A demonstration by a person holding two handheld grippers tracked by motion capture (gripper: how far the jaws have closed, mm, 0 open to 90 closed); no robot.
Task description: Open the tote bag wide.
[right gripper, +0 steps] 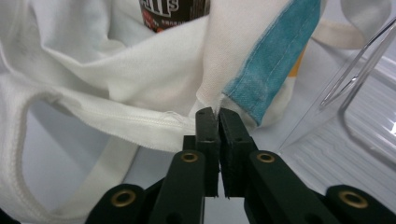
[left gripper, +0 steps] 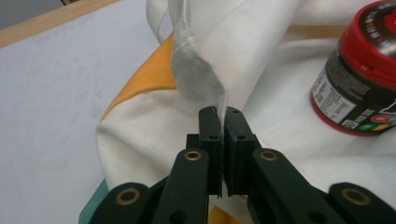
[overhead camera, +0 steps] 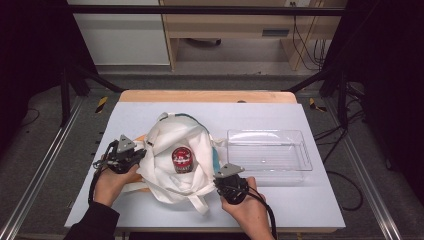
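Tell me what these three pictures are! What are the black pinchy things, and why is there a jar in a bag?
A person sits at a table holding a hand tool in each hand. Each tool has two black fingers that pinch. The top picture looks down from above. The other two come from small cameras riding on the tools. On the table lie a white cloth bag and, to its right, a clear plastic tray. A jar with a red lid sits in the bag's open mouth. The left gripper has pinched the bag's hem shut between its fingers. The right gripper pinches the opposite edge.
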